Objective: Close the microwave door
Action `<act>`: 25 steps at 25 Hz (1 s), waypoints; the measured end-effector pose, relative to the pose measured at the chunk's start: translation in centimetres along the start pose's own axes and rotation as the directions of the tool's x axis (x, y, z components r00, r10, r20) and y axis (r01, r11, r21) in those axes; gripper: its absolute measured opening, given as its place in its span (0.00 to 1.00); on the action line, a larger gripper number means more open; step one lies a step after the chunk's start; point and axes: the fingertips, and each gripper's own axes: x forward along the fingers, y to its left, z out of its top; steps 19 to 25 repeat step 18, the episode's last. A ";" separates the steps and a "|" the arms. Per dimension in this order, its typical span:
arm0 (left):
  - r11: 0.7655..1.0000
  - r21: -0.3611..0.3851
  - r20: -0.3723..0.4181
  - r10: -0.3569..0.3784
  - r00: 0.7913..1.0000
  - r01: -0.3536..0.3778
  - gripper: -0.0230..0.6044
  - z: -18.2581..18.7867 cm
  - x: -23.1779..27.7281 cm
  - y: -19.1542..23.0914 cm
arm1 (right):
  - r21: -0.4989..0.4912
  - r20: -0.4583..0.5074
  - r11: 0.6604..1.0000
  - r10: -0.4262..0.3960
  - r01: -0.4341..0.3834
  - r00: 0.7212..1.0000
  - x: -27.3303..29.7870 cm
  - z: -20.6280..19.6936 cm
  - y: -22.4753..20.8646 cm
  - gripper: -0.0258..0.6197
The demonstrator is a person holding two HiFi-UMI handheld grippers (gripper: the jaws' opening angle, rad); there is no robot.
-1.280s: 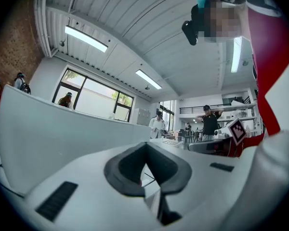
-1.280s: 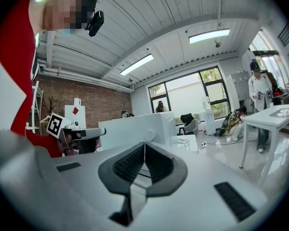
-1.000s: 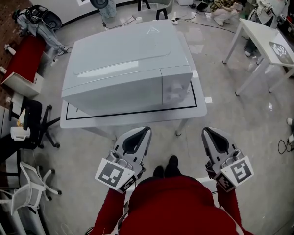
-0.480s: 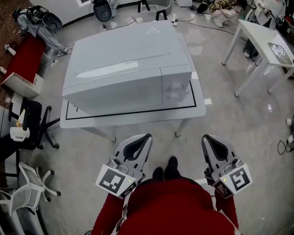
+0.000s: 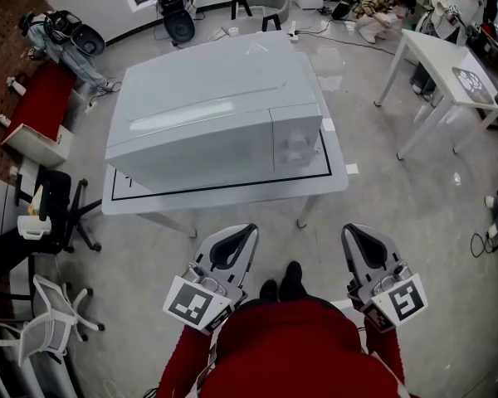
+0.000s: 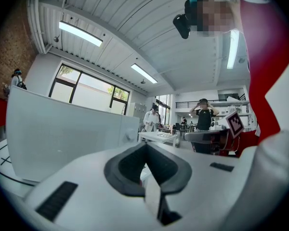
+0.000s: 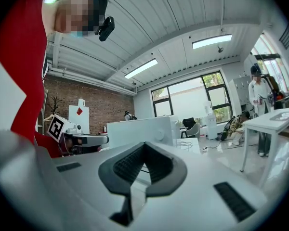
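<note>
Little has shifted since a second ago. The left tool and right tool, both closed and empty, hang over open grey floor. Well ahead, the large white box-shaped microwave sits door-shut, nearly filling the white black-lined counter.

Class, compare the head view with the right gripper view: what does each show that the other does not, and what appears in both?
Head view only: the top of the microwave, the black line around it on the table, and the person's shoes. Right gripper view only: the ceiling lights and the head-mounted camera. Both: the microwave, the left gripper and the white side table.
</note>
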 end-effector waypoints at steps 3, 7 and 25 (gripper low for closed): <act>1.000 0.002 -0.007 0.005 1.000 -0.005 0.05 -0.1 -0.1 0.2 | 0.000 0.004 1.000 0.000 0.000 1.000 0.1 0.0 0.0 0.06; 1.000 -0.016 0.007 0.007 1.000 -0.007 0.05 0.1 0.2 -0.1 | 0.000 0.007 1.000 -0.001 0.001 1.000 0.2 0.2 0.0 0.06; 1.000 0.002 -0.023 0.028 0.999 -0.028 0.05 -1.3 0.8 0.3 | -0.011 -0.014 1.000 0.007 -0.007 1.000 0.6 -0.1 -0.7 0.06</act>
